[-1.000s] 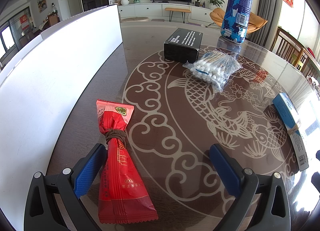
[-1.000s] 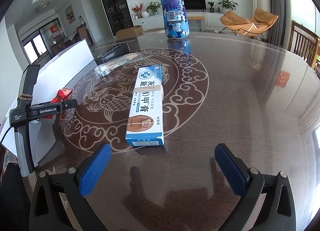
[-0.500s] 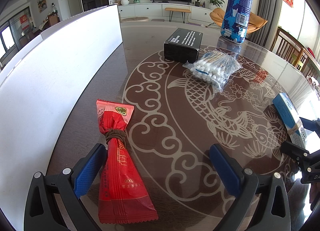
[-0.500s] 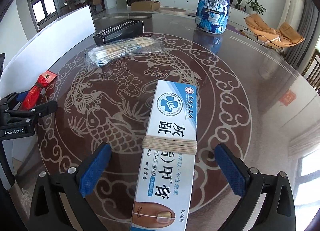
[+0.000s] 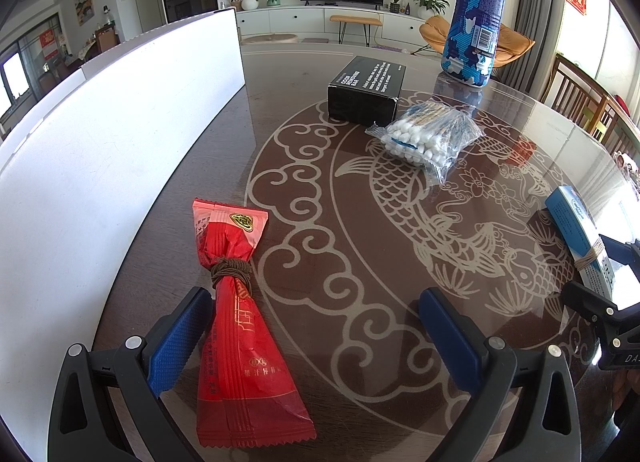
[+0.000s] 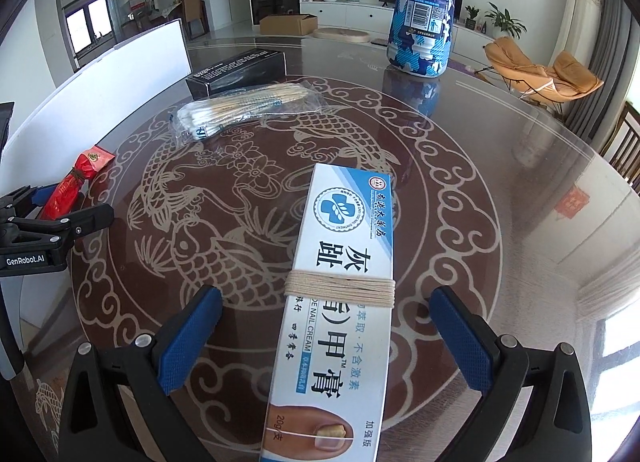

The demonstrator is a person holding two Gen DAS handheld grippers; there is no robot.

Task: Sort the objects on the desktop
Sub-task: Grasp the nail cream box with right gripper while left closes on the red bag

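The right gripper (image 6: 326,332) is spread wide, its blue pads on either side of the nail cream box (image 6: 340,302) without touching it; clear gaps show between each pad and the box's long edges. The box lies flat on the desk (image 6: 500,189), bound across its middle by pale string (image 6: 340,289), its far end pointing toward the blue patterned bottle (image 6: 424,9) that stands upright at the far side.

The left gripper (image 5: 316,336) is also spread apart. The red packet (image 5: 240,326), cinched with brown cord (image 5: 231,272), lies between its pads, close against the left pad, with a broad bare stretch of desk up to the right pad.

A white board (image 5: 100,149) stands along the desk's left edge, walling that side just beside the packet. Farther on, the black box (image 5: 366,89) and the bag of cotton swabs (image 5: 428,137) lie near one another, the bag's corner just beside the box. Between them and both grippers the patterned middle of the desk is open, and to the right of the nail cream box the surface runs bare to the curved rim.
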